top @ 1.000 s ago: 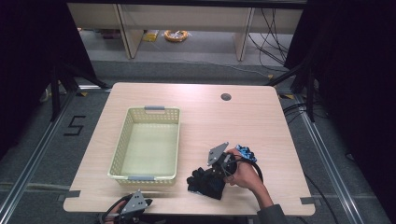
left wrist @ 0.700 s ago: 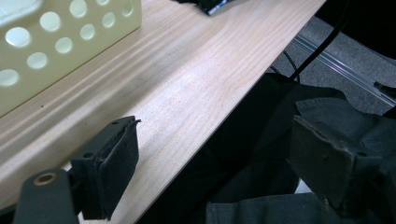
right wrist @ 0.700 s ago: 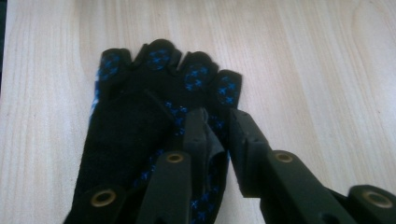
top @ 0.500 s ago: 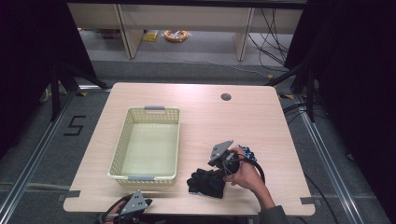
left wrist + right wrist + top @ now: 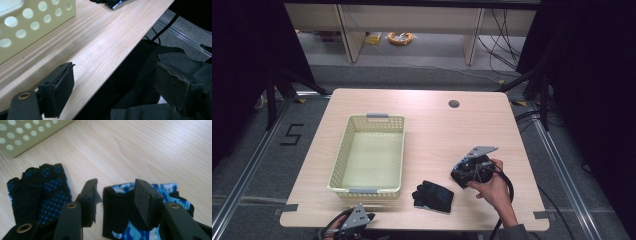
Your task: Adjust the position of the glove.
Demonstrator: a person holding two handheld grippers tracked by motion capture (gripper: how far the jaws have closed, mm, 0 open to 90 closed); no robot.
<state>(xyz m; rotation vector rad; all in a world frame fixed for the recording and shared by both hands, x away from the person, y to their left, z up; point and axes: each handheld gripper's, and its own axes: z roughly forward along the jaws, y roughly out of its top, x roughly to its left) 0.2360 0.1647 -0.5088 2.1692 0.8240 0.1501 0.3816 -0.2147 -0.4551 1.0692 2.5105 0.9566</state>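
right gripper [image 5: 115,195] hovering low over the counter [image 5: 432,125], jaws having just been opening, now partly apart, astride the black cuff of a blue camouflage glove [image 5: 150,220] without visibly pressing on it. glove lying flat on the wood below the jaws. second glove [image 5: 37,192], black palm with blue dots, just beside it to the left in the right gripper view; seen from the high view [image 5: 433,196] lying near the front edge of the counter, between the cream basket [image 5: 368,152] and the right hand [image 5: 492,187]. left gripper [image 5: 112,85] at the front counter edge near the basket corner, jaws wide apart, holding nothing.
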